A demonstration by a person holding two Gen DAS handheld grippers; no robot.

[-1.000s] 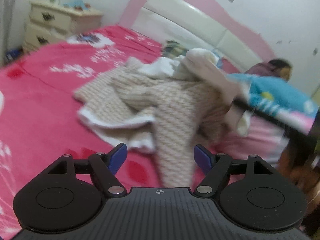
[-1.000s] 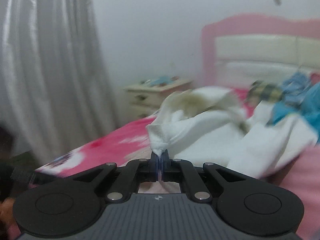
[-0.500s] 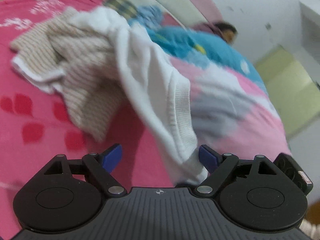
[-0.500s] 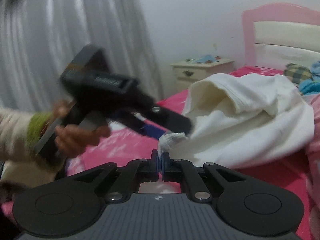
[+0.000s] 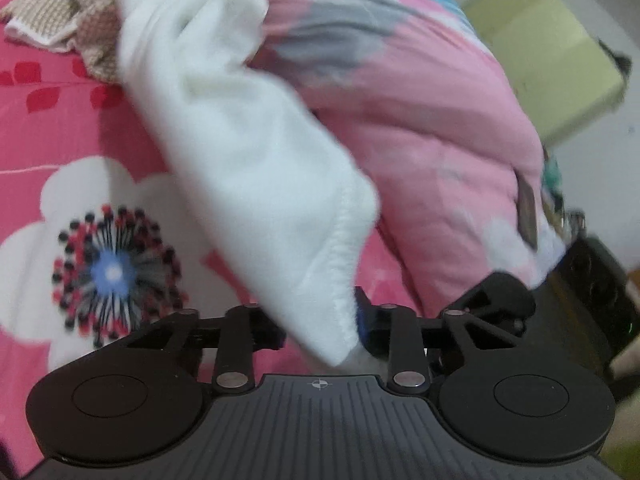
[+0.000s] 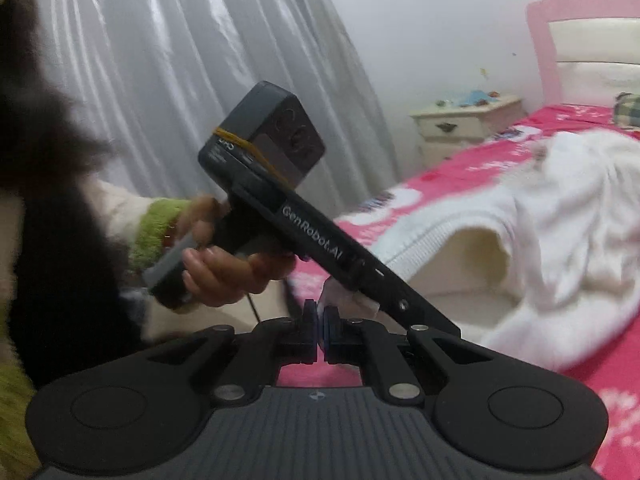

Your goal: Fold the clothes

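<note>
A white fleece garment (image 5: pixel 248 152) trails from the heap across the pink flowered bedsheet (image 5: pixel 60 120) down to my left gripper (image 5: pixel 320 326). Its jaws are closing, and the garment's stitched hem fills the gap between the pads. In the right wrist view my right gripper (image 6: pixel 319 320) is shut, with a small white corner of the same garment (image 6: pixel 348 298) sticking up from its tips. The rest of the garment (image 6: pixel 560 240) lies bunched on the bed. A hand (image 6: pixel 224 268) with a green cuff holds the left gripper's black body (image 6: pixel 316 240) just above my right jaws.
A beige knit sweater (image 5: pixel 80 8) lies crumpled at the far left of the bed. A pink quilt (image 5: pixel 420 100) is piled on the right, with dark furniture (image 5: pixel 592 280) beyond it. A cream nightstand (image 6: pixel 464 128), grey curtain (image 6: pixel 180 80) and pink headboard (image 6: pixel 592 32) stand behind.
The left gripper swung right from the beige sweater to the white garment's hem and closed on it. The right gripper pulled its corner back, and the left gripper came close over it.
</note>
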